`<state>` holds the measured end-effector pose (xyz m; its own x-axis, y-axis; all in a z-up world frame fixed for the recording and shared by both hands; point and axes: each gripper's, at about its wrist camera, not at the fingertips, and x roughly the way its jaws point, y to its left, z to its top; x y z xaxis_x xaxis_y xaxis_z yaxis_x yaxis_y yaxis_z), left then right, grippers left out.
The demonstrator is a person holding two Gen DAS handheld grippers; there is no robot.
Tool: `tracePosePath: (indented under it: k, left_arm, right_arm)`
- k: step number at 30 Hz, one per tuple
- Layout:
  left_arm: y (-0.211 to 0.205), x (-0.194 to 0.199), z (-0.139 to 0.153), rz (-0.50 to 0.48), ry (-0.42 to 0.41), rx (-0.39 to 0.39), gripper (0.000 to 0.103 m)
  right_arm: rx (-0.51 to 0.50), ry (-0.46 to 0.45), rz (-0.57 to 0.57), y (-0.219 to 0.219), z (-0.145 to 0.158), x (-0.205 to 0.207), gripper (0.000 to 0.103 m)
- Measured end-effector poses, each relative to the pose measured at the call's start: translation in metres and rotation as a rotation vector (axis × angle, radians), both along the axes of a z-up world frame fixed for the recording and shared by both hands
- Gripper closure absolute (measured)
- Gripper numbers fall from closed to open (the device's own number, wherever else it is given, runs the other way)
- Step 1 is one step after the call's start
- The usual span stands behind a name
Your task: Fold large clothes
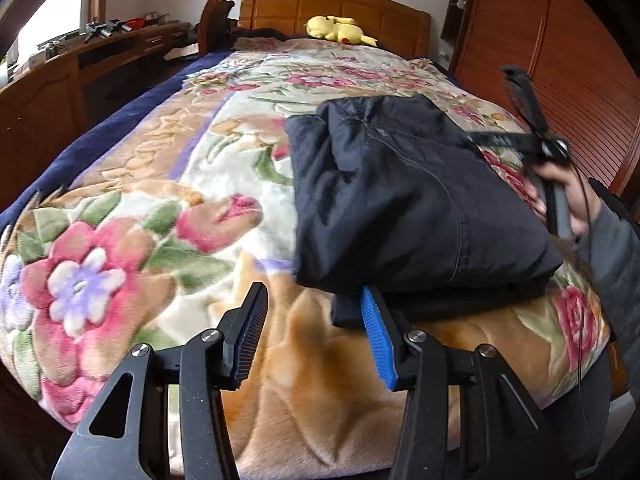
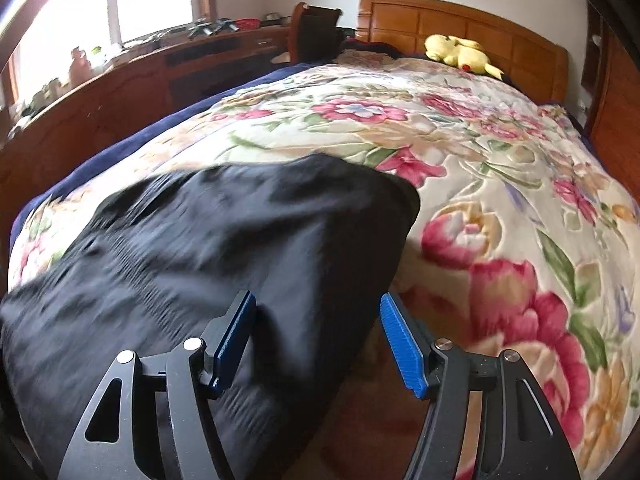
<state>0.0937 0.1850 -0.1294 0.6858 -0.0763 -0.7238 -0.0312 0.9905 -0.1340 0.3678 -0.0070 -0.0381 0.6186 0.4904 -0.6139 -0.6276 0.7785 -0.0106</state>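
Observation:
A dark navy garment (image 1: 400,200) lies folded into a thick rectangle on the floral blanket (image 1: 160,208) of a bed. My left gripper (image 1: 316,336) is open, just in front of the fold's near left corner, its right finger touching the cloth edge. In the right wrist view the same garment (image 2: 200,272) is blurred and fills the lower left. My right gripper (image 2: 320,340) is open over the garment's right edge, holding nothing. In the left wrist view the right gripper (image 1: 532,136) shows at the garment's far right, held by a hand.
A yellow plush toy (image 1: 340,30) lies by the wooden headboard (image 1: 332,8). A long wooden desk (image 1: 80,64) with small items runs along the left. A wooden wardrobe (image 1: 560,52) stands at the right. The bed's front edge is close below the grippers.

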Motion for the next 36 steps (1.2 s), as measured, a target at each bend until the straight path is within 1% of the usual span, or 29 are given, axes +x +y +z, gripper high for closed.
tracePosePath:
  k: [5,8,11,14,19,23,25,28,29,31,33,34,35,36]
  left_arm:
    - [-0.008,0.006,-0.007,-0.012,0.011,0.004,0.054]
    - [-0.008,0.008,-0.010,-0.009,0.015,-0.004,0.054]
    - [-0.008,0.009,-0.012,-0.006,0.020,-0.010,0.054]
    - [-0.010,0.011,-0.012,-0.005,0.023,-0.007,0.054]
    - [-0.012,0.010,-0.013,-0.003,0.025,-0.003,0.054]
    - [-0.012,0.009,-0.015,0.005,0.019,-0.010,0.054]
    - [-0.011,0.008,-0.016,0.008,0.015,-0.022,0.054]
    - [-0.011,0.006,-0.016,0.019,0.013,-0.037,0.054]
    - [-0.011,0.005,-0.016,0.020,0.012,-0.034,0.054]
    - [-0.013,0.003,-0.017,0.020,0.007,-0.027,0.054]
    - [-0.015,0.002,-0.017,0.011,0.003,-0.030,0.062]
    - [-0.015,0.002,-0.018,-0.001,-0.001,-0.041,0.074]
    - [-0.016,0.002,-0.018,-0.022,0.002,-0.065,0.083]
    - [-0.016,0.002,-0.019,-0.020,0.003,-0.064,0.085]
  right_arm:
    - [-0.010,0.025,0.004,0.013,-0.009,0.029,0.024]
    - [-0.030,0.027,0.008,0.021,-0.015,0.037,0.021]
    - [-0.042,0.034,0.012,0.026,-0.021,0.041,0.019]
    - [-0.020,0.061,0.014,0.025,-0.024,0.047,0.018]
    - [0.023,0.127,0.020,0.019,-0.030,0.059,0.018]
    - [0.057,0.207,0.037,0.018,-0.039,0.071,0.018]
    - [0.079,0.240,0.048,0.018,-0.043,0.075,0.021]
    - [0.085,0.242,0.050,0.018,-0.043,0.077,0.026]
    - [0.084,0.241,0.052,0.018,-0.042,0.078,0.030]
    - [0.074,0.234,0.051,0.020,-0.041,0.077,0.033]
    - [0.068,0.223,0.048,0.021,-0.038,0.074,0.038]
    - [0.063,0.215,0.047,0.021,-0.037,0.070,0.042]
    - [0.062,0.205,0.045,0.020,-0.036,0.066,0.048]
    - [0.061,0.191,0.043,0.019,-0.033,0.063,0.052]
